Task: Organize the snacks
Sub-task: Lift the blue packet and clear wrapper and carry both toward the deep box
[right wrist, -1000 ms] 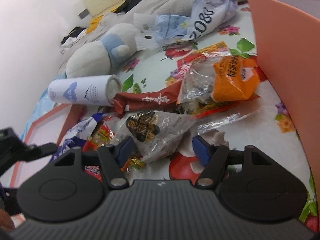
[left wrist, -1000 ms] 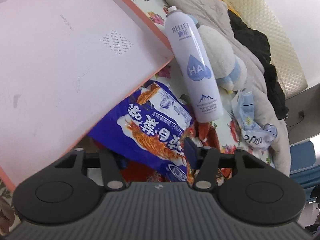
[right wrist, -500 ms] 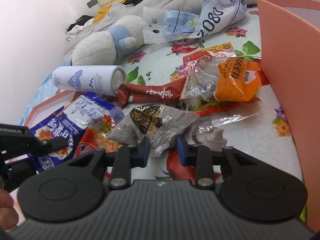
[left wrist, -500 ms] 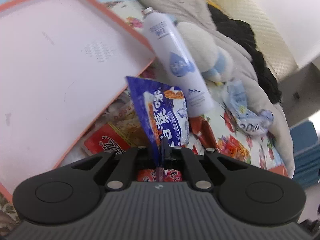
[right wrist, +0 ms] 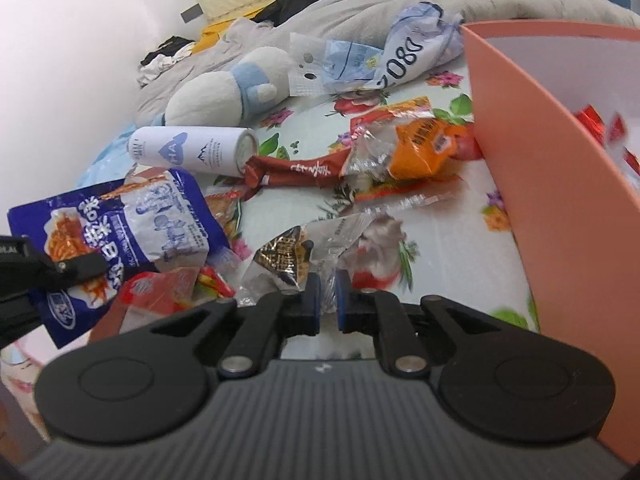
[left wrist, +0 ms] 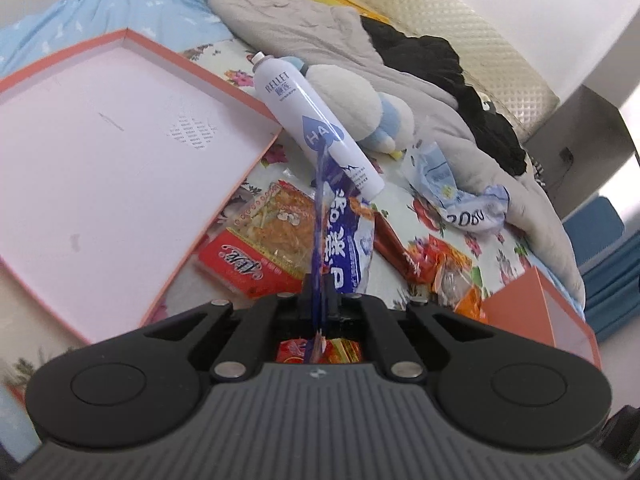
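Blue noodle packet (left wrist: 344, 240) is pinched edge-on by the clenched left gripper (left wrist: 319, 300), lifted clear of the snack pile, presumably for carrying to the orange box (right wrist: 560, 208). Right gripper (right wrist: 324, 300) is nearly closed, apparently on the clear-wrapped snack (right wrist: 296, 256)'s edge; contact unclear.

Left gripper (left wrist: 319, 300) has its jaws pinched tight together on the edge of the blue bag (left wrist: 344, 240), so the bag sticks up edge-on right between the fingers. From the right wrist view you can see that same gripper (right wrist: 76, 266) off at the left side, holding the bag up. Right gripper (right wrist: 325, 302) is nearly closed too, blue pads (right wrist: 312, 296) squeezing the clear packet (right wrist: 300, 256), just a thin gap left between them.
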Demonstrator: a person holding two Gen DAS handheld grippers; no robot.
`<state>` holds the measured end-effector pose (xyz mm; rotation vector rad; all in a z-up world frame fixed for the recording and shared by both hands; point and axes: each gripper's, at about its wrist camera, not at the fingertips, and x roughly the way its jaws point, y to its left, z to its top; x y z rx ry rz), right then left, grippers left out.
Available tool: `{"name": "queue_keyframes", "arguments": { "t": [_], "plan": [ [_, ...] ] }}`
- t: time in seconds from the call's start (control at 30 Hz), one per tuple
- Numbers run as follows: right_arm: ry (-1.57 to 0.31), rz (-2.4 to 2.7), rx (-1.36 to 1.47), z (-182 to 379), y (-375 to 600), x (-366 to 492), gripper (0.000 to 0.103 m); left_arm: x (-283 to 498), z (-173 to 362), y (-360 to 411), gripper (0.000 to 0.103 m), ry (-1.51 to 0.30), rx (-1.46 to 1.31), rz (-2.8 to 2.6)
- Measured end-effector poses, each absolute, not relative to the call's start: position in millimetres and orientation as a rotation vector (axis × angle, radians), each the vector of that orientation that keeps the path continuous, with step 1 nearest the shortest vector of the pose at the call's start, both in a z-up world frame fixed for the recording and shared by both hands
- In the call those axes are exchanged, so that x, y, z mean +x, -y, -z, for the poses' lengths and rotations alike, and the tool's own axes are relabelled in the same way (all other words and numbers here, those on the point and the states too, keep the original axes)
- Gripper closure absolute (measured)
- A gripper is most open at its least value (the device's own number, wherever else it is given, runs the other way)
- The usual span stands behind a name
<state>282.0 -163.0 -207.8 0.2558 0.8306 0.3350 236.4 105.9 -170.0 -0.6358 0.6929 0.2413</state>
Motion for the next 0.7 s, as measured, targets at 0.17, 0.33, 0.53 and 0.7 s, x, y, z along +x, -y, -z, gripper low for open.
{"name": "queue_keyframes", "arguments": {
  "t": [0.17,0.33,0.53,0.7],
  "plan": [
    [-0.835,-0.345,0.324,206.0,178.9,245.4,0.092,214.7,170.6,-100.8,0.101,-0.714,-0.632,-0.229],
    [-0.841,-0.351,0.33,204.6,193.3,217.3,0.092,189.3,170.4,-84.9,0.101,-0.701,-0.573,-0.209],
    [-0.851,-0.348,0.35,203.0,208.3,194.3,0.092,162.8,172.4,-71.8,0.101,-0.693,-0.534,-0.197],
    [-0.846,-0.364,0.337,198.6,207.0,181.5,0.093,153.1,164.6,-68.7,0.101,-0.663,-0.507,-0.204]
  ]
}}
